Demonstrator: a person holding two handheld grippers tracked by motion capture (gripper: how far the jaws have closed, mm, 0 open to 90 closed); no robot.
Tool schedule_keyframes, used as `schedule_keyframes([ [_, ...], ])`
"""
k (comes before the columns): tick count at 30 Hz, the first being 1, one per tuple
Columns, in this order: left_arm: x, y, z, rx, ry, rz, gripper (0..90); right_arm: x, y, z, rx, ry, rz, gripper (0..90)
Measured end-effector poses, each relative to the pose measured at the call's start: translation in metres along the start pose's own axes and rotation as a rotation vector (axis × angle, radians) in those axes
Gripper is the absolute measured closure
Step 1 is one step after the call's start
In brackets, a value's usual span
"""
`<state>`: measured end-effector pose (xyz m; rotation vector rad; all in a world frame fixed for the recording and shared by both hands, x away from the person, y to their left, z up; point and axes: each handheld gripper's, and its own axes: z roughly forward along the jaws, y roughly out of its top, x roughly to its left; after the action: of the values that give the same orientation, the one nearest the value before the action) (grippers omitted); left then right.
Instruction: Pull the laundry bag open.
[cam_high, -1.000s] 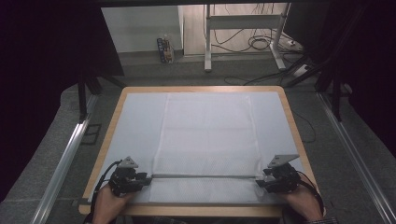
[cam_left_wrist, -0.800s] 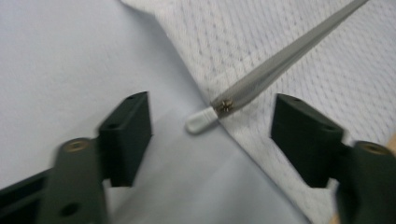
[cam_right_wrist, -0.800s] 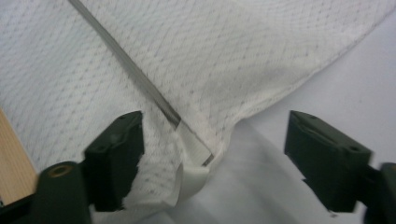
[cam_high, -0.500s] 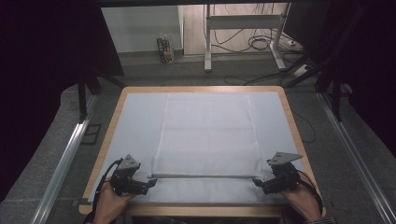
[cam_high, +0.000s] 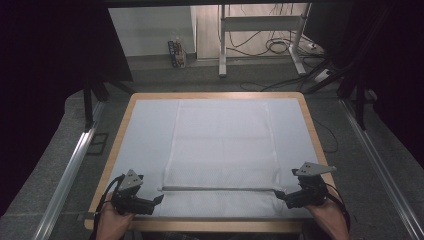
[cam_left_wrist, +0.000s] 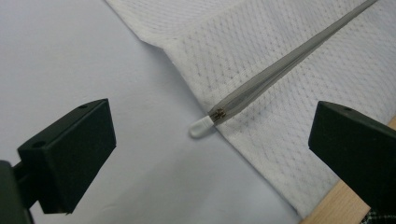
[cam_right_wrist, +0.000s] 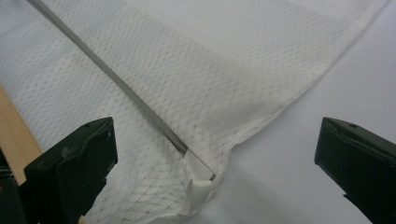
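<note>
since the earlier frames both tools have let go of the grey rod (cam_high: 218, 188): their jaws have just been opening and now stand wide, with nothing clamped between them. we see the left tool (cam_high: 156, 200) drawn back a little from the rod's left end, while the right tool (cam_high: 278, 194) sits close to the right end. the rod lies flat across the near part of the white mesh cloth (cam_high: 222, 145), running left to right between the two tools. in the left gripper view the rod (cam_left_wrist: 280, 70) ends in a small white tip that rests just off the hem of the cloth (cam_left_wrist: 299, 107), on the pale sheet covering the worktop (cam_left_wrist: 70, 56); the tip lies between the open jaws but touches neither. in the right gripper view the rod (cam_right_wrist: 116, 79) runs diagonally over the cloth (cam_right_wrist: 224, 60) to its corner, where the fabric is bunched around the rod's end. the cloth lies spread on the middle of the wooden-edged worktop (cam_high: 116, 150).
</note>
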<state>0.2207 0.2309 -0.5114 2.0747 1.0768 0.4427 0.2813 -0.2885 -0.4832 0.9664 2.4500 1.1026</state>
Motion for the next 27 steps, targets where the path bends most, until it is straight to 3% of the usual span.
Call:
schedule_keyframes([
  [4,-0.002,-0.004,-0.008,-0.009,0.027,-0.003,0.0,0.003,0.0,-0.007,-0.019,-0.026,0.003,0.0],
  [7,-0.002,-0.008,-0.013,-0.024,0.019,-0.022,0.0,0.005,-0.001,-0.011,-0.028,-0.044,0.0,0.0],
  [14,0.001,-0.017,-0.024,-0.048,0.046,-0.047,0.0,0.004,-0.008,-0.019,-0.035,-0.042,0.034,0.0],
  [27,0.002,-0.031,-0.028,-0.042,0.083,-0.06,0.0,0.004,-0.026,-0.021,-0.025,-0.076,0.055,0.0],
])
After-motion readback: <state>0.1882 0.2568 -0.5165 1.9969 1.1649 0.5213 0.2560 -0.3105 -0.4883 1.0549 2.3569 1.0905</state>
